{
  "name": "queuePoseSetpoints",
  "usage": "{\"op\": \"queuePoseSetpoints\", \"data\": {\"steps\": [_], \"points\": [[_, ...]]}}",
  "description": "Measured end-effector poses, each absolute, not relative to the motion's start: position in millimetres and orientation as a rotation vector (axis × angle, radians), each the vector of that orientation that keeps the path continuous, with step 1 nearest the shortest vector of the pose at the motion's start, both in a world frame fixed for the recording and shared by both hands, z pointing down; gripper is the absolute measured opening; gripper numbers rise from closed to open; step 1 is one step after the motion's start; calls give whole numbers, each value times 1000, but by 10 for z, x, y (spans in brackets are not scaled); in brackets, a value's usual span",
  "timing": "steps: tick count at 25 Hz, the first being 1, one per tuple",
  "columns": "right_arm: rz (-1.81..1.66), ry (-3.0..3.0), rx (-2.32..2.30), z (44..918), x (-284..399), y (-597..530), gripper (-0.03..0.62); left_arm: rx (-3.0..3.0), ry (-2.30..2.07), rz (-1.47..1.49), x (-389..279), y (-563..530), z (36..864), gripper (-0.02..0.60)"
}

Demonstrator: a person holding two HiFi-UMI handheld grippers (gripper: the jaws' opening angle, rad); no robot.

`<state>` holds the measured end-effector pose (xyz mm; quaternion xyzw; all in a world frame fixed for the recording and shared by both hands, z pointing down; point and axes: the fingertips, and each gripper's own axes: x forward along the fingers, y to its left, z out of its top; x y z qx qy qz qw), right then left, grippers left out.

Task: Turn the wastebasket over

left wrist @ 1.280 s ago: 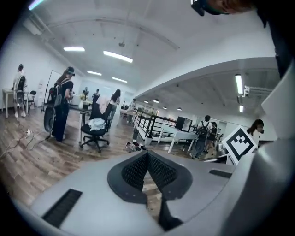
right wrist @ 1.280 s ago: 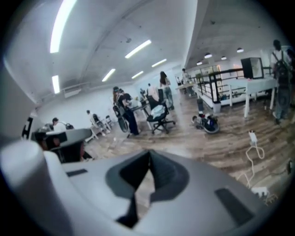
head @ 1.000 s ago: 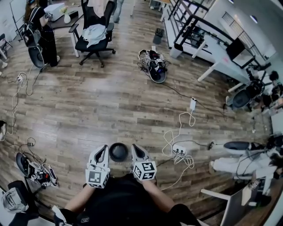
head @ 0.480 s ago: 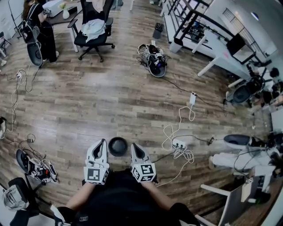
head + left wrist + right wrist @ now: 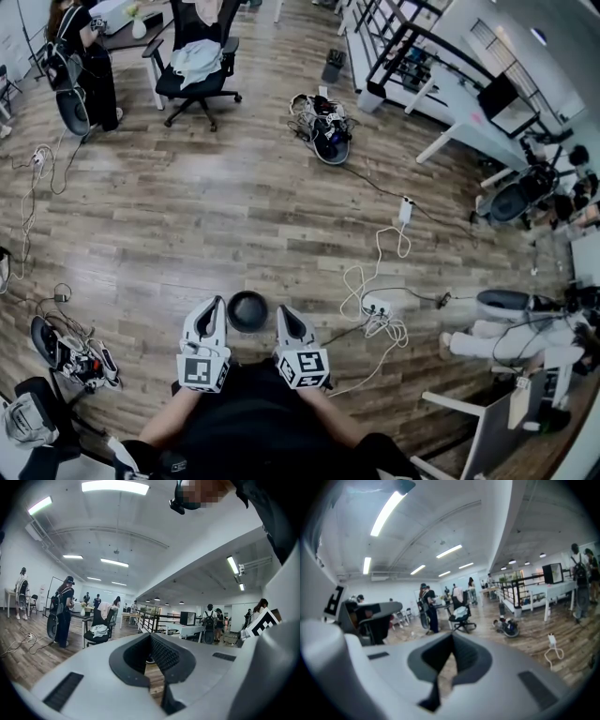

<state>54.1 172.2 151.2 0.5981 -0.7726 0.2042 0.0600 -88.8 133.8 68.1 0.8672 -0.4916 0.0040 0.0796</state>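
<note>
Left hand-held gripper [image 5: 217, 304] and right hand-held gripper [image 5: 283, 312] are shut and empty, flanking the wastebasket [image 5: 247, 310].
Both are held low before the body, pointed forward, and the wastebasket is seen on the floor [image 5: 234, 216] between their tips. The jaws are best opened first and the rim taken from opposite sides, so it is tipped without skidding.

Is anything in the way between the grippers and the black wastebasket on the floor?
Nothing visible is. In the head view the wastebasket shows on the wooden floor between the left gripper and the right gripper, both shut. The white cables lie off to its right, apart from it.
</note>
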Motion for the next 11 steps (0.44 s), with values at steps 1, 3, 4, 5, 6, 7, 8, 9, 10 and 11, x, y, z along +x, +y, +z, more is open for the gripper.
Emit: {"op": "queuePoseSetpoints", "data": {"steps": [1,3,4,5,6,7,8,9,10,11], "points": [[619,-2335,1812,1516,539,1719,32,2595,-1467,11,-887,1333,684,32],[621,-2330,1813,1514,529,1704,32,2602,-1459,6,-880,1316,679,32],[619,-2330,1816,1511,526,1693,32,2604,-1456,4,-877,1304,678,32],[616,-2330,1819,1512,524,1684,32,2605,-1453,3,-875,1292,681,32],[614,-2330,1821,1515,522,1675,32,2606,-1451,4,-875,1280,686,32],[613,-2330,1822,1519,520,1668,32,2606,-1449,5,-876,1268,691,32],[613,-2329,1822,1523,517,1662,32,2606,-1447,7,-875,1259,696,32],[613,-2330,1821,1528,515,1656,32,2607,-1443,8,-871,1250,702,32],[614,-2330,1818,1533,512,1650,32,2609,-1440,8,-865,1243,707,32],[615,-2331,1816,1538,510,1645,32,2611,-1437,9,-858,1237,713,32]]}}
